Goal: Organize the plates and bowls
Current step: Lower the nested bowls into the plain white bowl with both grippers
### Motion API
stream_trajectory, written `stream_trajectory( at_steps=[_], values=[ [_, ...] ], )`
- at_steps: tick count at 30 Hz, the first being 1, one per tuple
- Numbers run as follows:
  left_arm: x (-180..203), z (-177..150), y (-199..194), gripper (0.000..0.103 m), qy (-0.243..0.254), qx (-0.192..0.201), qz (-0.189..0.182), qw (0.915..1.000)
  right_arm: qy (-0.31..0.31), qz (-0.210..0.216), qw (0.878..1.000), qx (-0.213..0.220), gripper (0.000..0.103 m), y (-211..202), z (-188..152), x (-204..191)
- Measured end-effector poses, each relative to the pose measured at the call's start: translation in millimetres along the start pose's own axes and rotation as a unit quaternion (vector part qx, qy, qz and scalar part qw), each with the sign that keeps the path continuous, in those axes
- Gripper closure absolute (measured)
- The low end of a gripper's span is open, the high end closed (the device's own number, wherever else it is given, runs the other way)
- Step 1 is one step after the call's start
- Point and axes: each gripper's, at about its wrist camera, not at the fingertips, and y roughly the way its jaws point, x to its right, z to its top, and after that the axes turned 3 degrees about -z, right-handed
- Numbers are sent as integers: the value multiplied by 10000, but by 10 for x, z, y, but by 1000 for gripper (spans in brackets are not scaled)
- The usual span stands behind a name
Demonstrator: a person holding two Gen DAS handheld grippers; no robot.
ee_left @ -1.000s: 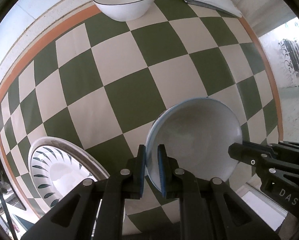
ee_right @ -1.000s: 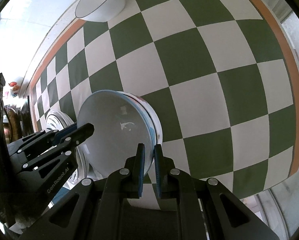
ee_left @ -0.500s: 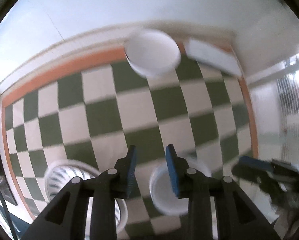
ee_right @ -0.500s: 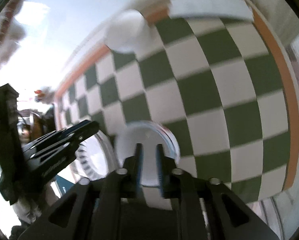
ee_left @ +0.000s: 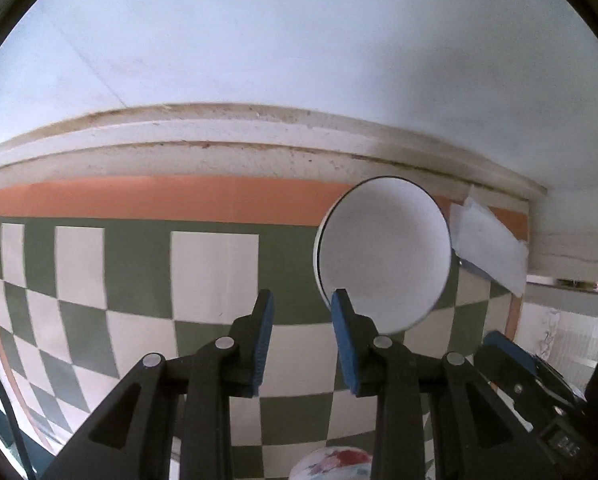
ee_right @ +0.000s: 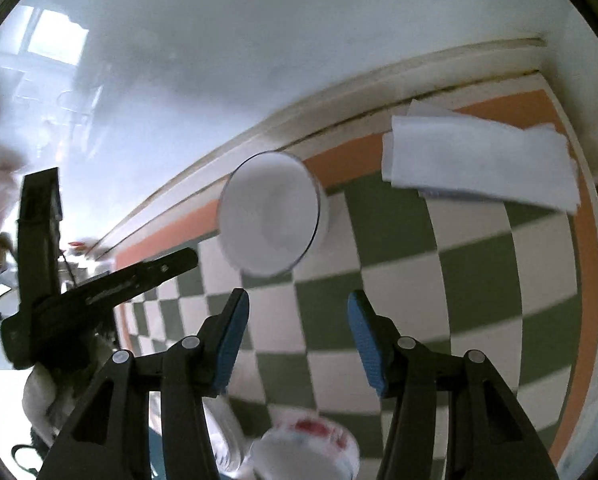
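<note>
Left wrist view: the left gripper (ee_left: 301,312) is seen spread and empty, the white bowl (ee_left: 383,252) further right, not yet collected. By the right gripper (ee_right: 295,312), whose jaws are opening, nothing is held; the flowered bowl (ee_right: 311,444) is already set down below

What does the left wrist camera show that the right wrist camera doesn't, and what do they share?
Only the left wrist view shows the left gripper head-on, jaws apart and empty, with the right gripper's body at its right edge. Only the right wrist view shows the right gripper head-on, jaws opening with nothing between them, and the left gripper's dark finger at its left. Both show the white bowl, the folded white cloth, the checkered tablecloth and a red-patterned dish.
</note>
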Motion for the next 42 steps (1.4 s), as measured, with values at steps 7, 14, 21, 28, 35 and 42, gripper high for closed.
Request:
stream_trajectory(
  at_steps=[7, 14, 21, 28, 35, 42],
  values=[
    [-4, 206, 338, 76, 39, -255, 64, 9996, 92, -159, 9994, -294, 48, 488, 386, 17],
    [-5, 230, 498, 87, 156, -253, -47, 9995, 120, -246, 9979, -593, 85, 817, 545, 47],
    [110, 143, 477, 92, 442, -112, -38, 9990, -43, -391, 9977, -554, 91, 854, 476, -21],
    [172, -99, 247, 92, 612, 54, -38, 9981, -88, -404, 9978, -525, 91, 695, 333, -48],
    [246, -440, -140, 92, 799, 207, -133, 9965, -160, -359, 9987, -326, 91, 225, -97, -168],
    [347, -1030, -471, 92, 1073, 304, -156, 9936, -197, -375, 9990, -126, 91, -258, -677, -222]
  ],
)
